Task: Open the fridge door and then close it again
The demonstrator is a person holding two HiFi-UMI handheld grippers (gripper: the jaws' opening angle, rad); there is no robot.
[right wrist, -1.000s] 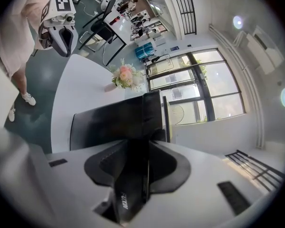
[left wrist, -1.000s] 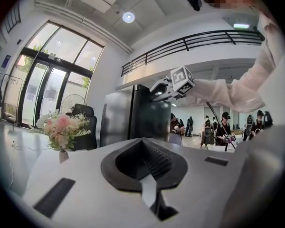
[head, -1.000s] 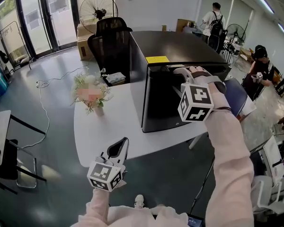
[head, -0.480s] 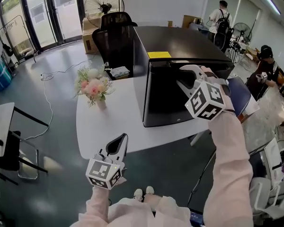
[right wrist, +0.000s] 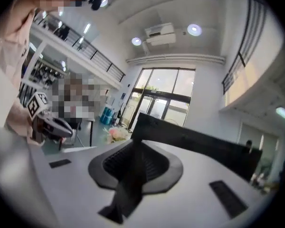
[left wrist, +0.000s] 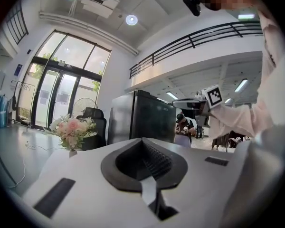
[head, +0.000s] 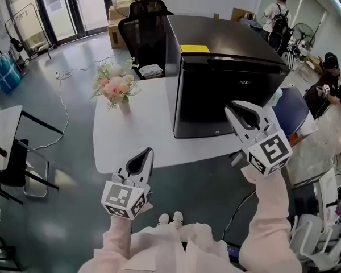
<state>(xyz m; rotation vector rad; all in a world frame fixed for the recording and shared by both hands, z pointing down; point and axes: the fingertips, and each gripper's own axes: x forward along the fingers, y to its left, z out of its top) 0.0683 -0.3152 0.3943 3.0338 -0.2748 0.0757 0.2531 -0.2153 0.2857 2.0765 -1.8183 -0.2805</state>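
black fridge [head: 216, 90] on white table [head: 136, 135], door shut. right gripper [head: 242, 114] just in front of door, clear of it; jaws just been closing, nothing between them. left gripper [head: 143, 159] low, off table's near edge. flowers [head: 116, 85] on table, left of fridge.

Head view looks steeply down; both gripper views, level, apparently share its fridge [head: 227, 67].

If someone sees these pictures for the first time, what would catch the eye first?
Probably the black fridge, door shut, standing on the white table. Next the pink flowers to its left. In front, the right gripper, empty, its jaws having just been closing, is held near the fridge door; the left gripper is lower, by the table's near edge.
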